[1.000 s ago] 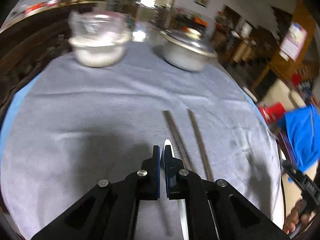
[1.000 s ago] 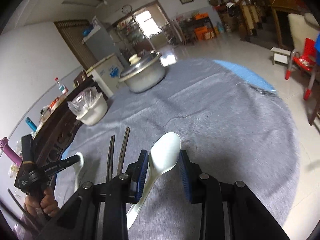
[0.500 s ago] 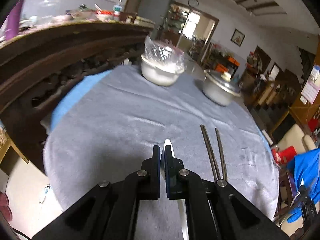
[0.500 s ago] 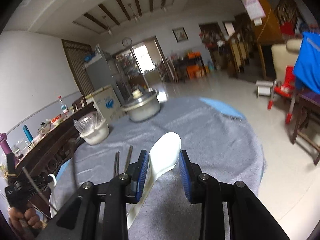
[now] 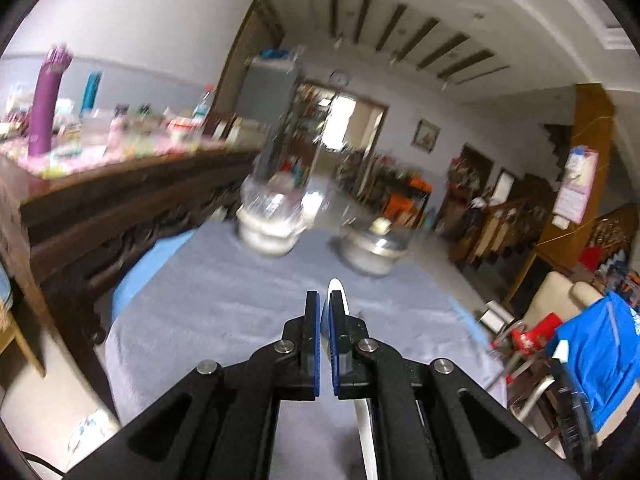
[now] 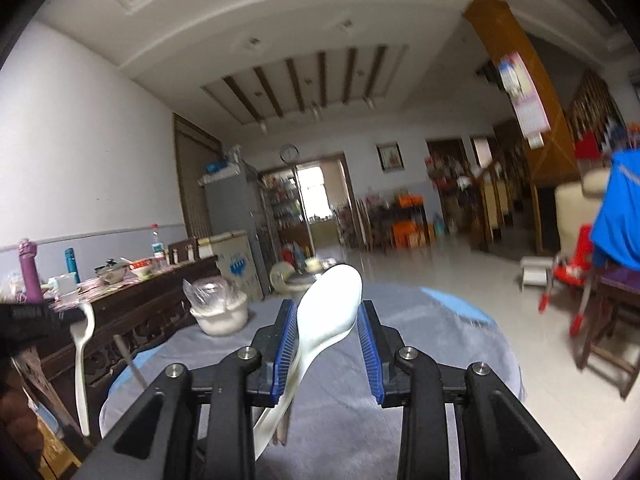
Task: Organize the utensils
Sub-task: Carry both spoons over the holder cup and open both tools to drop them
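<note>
My left gripper [image 5: 325, 304] is shut on a white spoon [image 5: 335, 289], seen edge-on, held well above the grey tablecloth [image 5: 224, 300]. The same spoon [image 6: 82, 344] hangs from the left gripper at the left edge of the right wrist view. My right gripper [image 6: 328, 312] is shut on a second white spoon [image 6: 330, 304], bowl up and forward, also raised above the table. A dark chopstick [image 6: 130, 360] shows low at the left of the right wrist view.
A white bowl covered with plastic [image 5: 272, 220] and a lidded metal pot [image 5: 374, 248] stand at the table's far side. A dark wooden sideboard [image 5: 120, 208] runs along the left. A red stool [image 6: 568, 276] and chairs stand on the floor at the right.
Both grippers have risen and tilted up, each still holding its spoon. The table has dropped lower in both views, and the chopstick pair has left the left wrist view.
</note>
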Tool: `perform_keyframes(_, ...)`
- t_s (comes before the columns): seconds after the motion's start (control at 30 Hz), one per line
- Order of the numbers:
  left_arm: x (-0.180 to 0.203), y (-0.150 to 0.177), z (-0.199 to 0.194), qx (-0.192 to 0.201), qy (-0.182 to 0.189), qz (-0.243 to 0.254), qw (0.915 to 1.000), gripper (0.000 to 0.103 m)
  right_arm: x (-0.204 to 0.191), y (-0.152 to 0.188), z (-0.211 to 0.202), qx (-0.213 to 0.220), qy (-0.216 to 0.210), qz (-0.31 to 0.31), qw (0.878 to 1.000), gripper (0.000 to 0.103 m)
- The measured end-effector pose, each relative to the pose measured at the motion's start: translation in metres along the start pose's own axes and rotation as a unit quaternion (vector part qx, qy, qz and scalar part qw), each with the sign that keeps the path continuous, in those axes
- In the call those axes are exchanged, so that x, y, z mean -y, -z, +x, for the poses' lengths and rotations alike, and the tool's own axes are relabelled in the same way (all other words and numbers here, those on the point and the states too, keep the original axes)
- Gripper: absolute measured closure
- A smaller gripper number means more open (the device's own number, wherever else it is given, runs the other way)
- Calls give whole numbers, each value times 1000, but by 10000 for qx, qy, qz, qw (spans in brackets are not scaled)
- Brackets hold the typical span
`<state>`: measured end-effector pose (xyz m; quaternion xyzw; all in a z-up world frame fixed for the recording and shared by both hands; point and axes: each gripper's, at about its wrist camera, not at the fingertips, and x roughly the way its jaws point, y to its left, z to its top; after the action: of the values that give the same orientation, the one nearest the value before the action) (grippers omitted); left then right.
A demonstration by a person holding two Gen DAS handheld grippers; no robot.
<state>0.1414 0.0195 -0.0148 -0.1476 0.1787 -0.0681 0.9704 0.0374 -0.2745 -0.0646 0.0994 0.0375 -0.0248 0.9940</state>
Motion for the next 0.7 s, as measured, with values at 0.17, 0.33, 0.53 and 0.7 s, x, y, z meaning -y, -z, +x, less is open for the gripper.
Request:
perform_keyframes(0.17,32,5,-15,550,493,523,9959,99,-39,12,-6,477,-69,-624,9969,69)
perform_keyframes(0.33,53,23,-9,901,834,984,9875,99,-61,35,-1,699,-30,-1192,9904,69)
perform_keyframes(0.53,64,40,3,1118,1097,1195,9804,99,-65,55,13,641,45,-1389,9882,69)
perform_keyframes(0.7,63,51,9,1243,1134,1246,9778,99,-62,62,14,538,67,-1424,9883,69)
